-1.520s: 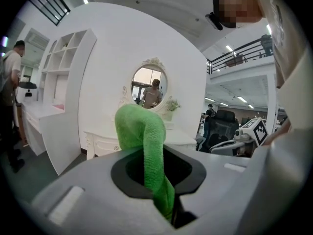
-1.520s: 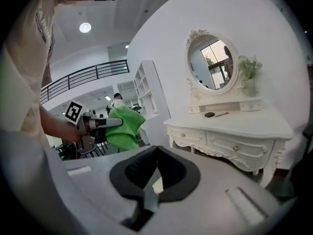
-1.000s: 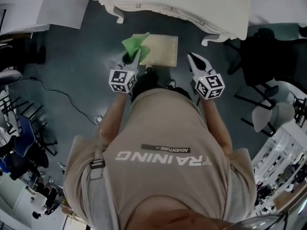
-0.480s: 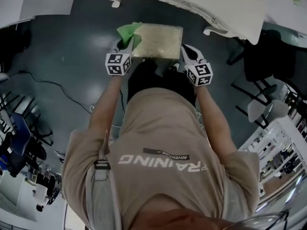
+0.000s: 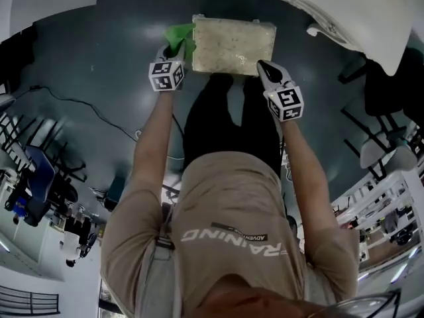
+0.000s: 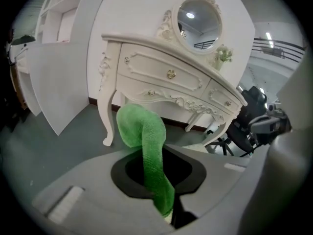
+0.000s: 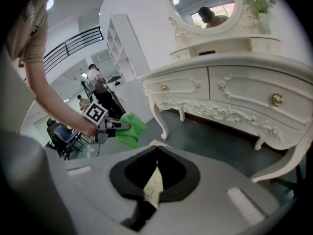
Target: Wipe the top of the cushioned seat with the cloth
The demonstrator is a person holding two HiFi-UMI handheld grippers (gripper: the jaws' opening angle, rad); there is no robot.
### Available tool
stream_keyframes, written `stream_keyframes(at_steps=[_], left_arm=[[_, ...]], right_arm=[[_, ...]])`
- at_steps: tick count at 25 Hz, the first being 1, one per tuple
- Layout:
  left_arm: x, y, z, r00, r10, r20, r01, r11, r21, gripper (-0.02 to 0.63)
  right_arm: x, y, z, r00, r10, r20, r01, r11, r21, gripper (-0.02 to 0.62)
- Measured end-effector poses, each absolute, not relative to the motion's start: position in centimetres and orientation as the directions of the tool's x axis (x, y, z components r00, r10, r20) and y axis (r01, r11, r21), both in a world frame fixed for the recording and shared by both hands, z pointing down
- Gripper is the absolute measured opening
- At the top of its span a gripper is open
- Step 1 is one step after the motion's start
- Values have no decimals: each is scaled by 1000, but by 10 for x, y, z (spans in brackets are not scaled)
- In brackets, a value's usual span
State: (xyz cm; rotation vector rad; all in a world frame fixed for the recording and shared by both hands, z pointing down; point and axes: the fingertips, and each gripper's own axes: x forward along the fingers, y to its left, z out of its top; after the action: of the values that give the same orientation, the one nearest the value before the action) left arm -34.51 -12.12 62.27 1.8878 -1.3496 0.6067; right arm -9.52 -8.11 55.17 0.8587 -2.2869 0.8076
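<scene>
Dark grey floor (image 5: 99, 65) runs under a white carved dressing table (image 6: 166, 77), and the cushioned seat (image 5: 232, 38) stands on it just in front of the person's legs. At the seat's near left corner, the left gripper (image 5: 174, 50) is clenched on the green cloth (image 6: 145, 146), which bunches up past the jaw tips, beside the seat's left edge. The right gripper (image 5: 261, 65) sits at the near right corner, its jaws closed on a sliver of the seat's patterned cover.
</scene>
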Motion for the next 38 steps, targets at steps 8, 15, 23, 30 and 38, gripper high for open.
stream_keyframes(at_steps=[8,15,23,30,38], left_arm=[[-354,-154,713,298,-560,773,-955,-179,238,48],[-359,-176,776,237,-497,835,-970,-164,178,48],[-311,-171,804,179,-438,881,-979,-163,118,46],[-285,-168,789,140,-421,896,-982,-175,71,46],[-171,-163,784,211,-400,892,-961,-251,115,46]], right_arm=[[-64,-73,641,-607,-350,714,-745,563,-357,-5],[-57,-71,677,-606,-354,713,-762,517,-391,-5],[-22,-71,705,-613,-372,697,-765,501,-405,-5],[15,-54,708,-636,-353,687,-743,520,-421,-5],[89,-40,713,-634,-362,684,-752,495,-435,-5]])
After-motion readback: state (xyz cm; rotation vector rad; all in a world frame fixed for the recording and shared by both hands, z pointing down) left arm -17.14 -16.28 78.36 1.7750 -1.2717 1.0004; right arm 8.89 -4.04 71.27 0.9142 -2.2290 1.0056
